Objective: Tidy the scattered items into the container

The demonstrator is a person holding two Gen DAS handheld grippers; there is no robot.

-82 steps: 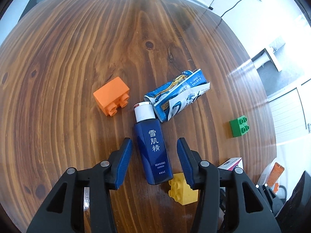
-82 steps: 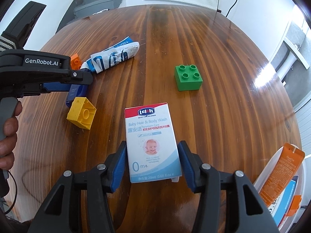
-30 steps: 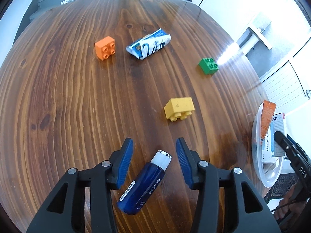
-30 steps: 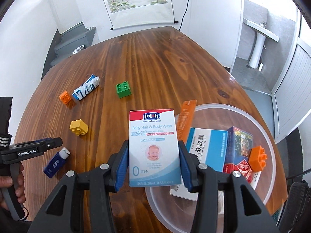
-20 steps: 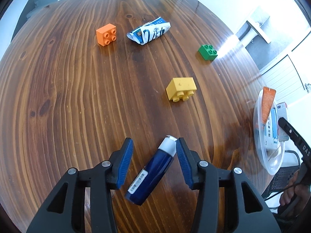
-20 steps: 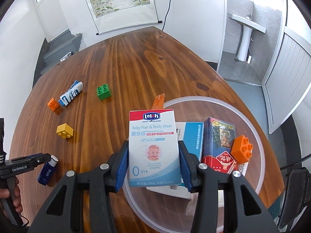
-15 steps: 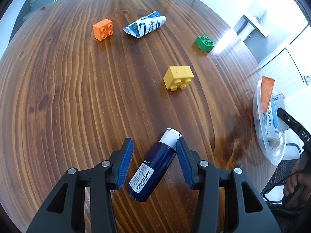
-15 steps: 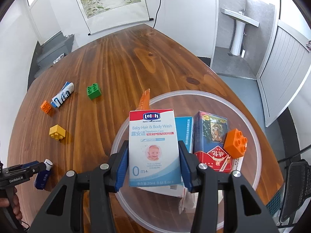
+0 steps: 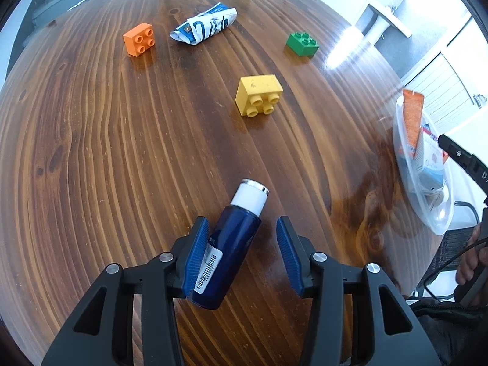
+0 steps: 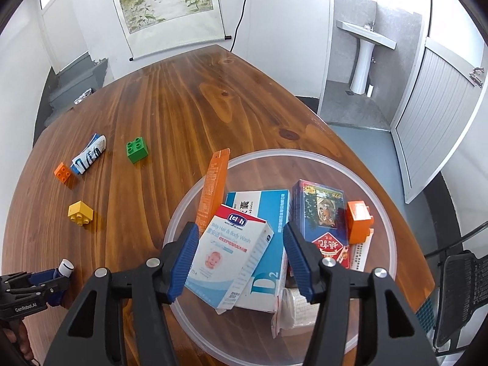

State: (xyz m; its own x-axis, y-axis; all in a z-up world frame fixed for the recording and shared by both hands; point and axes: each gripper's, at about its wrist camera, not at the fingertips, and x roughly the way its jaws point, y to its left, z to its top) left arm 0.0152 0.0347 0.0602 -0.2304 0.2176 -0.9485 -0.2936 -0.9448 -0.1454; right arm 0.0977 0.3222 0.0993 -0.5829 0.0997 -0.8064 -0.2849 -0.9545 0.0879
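I'm opening the right gripper (image 10: pixel 238 259); its jaws have just been spreading, baby wash box (image 10: pixel 231 256) now tilting loose in the clear bowl (image 10: pixel 305 155). Left gripper (image 9: pixel 241 253), angled steeply down, is pinching the blue lotion bottle (image 9: pixel 231 244).

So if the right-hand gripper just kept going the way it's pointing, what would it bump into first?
Probably the baby wash box lying tilted between its open jaws, atop the other boxes in the clear bowl; depth is hard to judge.

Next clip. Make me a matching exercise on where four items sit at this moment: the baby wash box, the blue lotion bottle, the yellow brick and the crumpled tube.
Items:
1. baby wash box
2. blue lotion bottle
3. yellow brick
4. crumpled tube

Places:
A. on the table beside the orange brick
B. tilted in the clear bowl
C. alone near the table's middle
D. between the left hand-held gripper's fingers

Pairs: 1-B, 2-D, 3-C, 4-A
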